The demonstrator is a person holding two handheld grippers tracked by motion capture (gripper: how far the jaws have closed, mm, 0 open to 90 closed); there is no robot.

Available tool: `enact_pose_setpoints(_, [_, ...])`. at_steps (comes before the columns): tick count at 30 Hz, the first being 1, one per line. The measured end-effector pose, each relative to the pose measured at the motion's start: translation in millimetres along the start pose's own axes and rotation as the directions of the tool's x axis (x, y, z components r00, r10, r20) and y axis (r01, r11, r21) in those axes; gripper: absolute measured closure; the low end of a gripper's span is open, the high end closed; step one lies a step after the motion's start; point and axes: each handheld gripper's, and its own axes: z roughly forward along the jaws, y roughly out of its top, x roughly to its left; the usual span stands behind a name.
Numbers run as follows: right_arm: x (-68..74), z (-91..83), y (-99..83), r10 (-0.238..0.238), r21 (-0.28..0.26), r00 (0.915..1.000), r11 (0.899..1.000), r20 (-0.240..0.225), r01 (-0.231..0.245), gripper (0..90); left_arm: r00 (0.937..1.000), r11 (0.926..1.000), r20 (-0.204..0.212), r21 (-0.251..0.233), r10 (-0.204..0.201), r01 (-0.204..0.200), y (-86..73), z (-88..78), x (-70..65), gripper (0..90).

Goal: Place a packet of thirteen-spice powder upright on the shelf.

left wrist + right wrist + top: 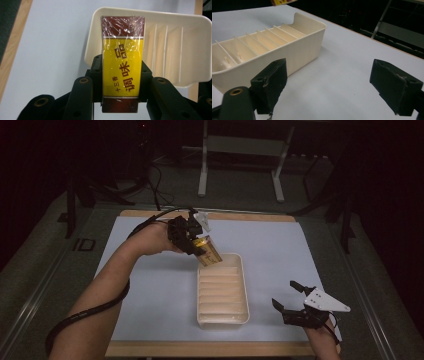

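A yellow and dark red box (122, 62) wrapped in clear film, with red characters on it, is clamped between the jaws of my left gripper (121, 72). In the high view that gripper (196, 242) holds the box (210, 252) tilted above the far end of a cream tray (241, 270) with several narrow slots. The tray's far rim (150, 15) lies just beyond the box in the left gripper view. My right gripper (288, 296) rests open near the table's front right, its jaws wide apart with nothing between them (329, 82), beside the tray's wall (299, 55).
The tray stands on a pale blue mat (275, 245) over a wooden tabletop (210, 349). A metal stand's legs (202, 180) rise beyond the far edge. Dark floor surrounds the table.
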Motion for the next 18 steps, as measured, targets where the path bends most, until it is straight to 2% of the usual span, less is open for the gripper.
enact_pose_setpoints(4, [0.7, 1.1, -0.2, -0.002, 0.001, 1.0000, 1.000, -0.004, 0.002, 14.4, 0.9998, 0.9995, 0.011, -0.024, 0.018, -0.018, 1.3, 11.7, 5.4, 68.4])
enact_pose_setpoints(6, [0.9, 1.2, -0.1, -0.001, 0.002, 1.0000, 1.000, -0.004, 0.001, 14.5, 0.9997, 0.9994, 0.009, -0.025, 0.022, -0.022, 1.4, 15.6, 6.5, 68.4])
enact_pose_setpoints(7, [1.2, 1.2, -0.2, -0.002, 0.003, 1.0000, 1.000, -0.004, 0.002, 14.5, 0.9995, 0.9996, 0.020, -0.020, 0.022, -0.022, 1.6, 18.1, 8.4, 68.4])
enact_pose_setpoints(8, [1.5, 1.2, -0.3, -0.001, 0.004, 1.0000, 1.000, -0.003, 0.001, 14.5, 0.9991, 0.9991, 0.014, -0.012, 0.040, -0.040, 1.8, 22.0, 9.3, 68.4])
enact_pose_setpoints(9, [2.1, 1.4, -0.9, -0.006, 0.006, 1.0000, 1.000, -0.004, 0.006, 14.4, 0.9990, 0.9994, 0.030, -0.009, 0.033, -0.032, 2.1, 27.3, 13.1, 68.4])
enact_pose_setpoints(13, [2.2, 1.7, -1.4, -0.009, 0.009, 0.9999, 1.000, -0.007, 0.009, 14.5, 0.9988, 0.9991, 0.036, -0.027, 0.034, -0.033, 1.7, 35.4, 16.4, 68.4])
enact_pose_setpoints(16, [2.0, 2.1, -1.9, -0.004, 0.008, 1.0000, 1.000, -0.009, 0.004, 14.4, 0.9984, 0.9987, 0.031, -0.018, 0.048, -0.047, 1.4, 43.9, 21.1, 68.4])
enact_pose_setpoints(18, [2.1, 2.2, -2.2, -0.002, 0.010, 0.9999, 1.000, -0.011, 0.002, 14.4, 0.9987, 0.9991, 0.033, -0.015, 0.039, -0.039, 1.5, 45.9, 22.5, 68.4])
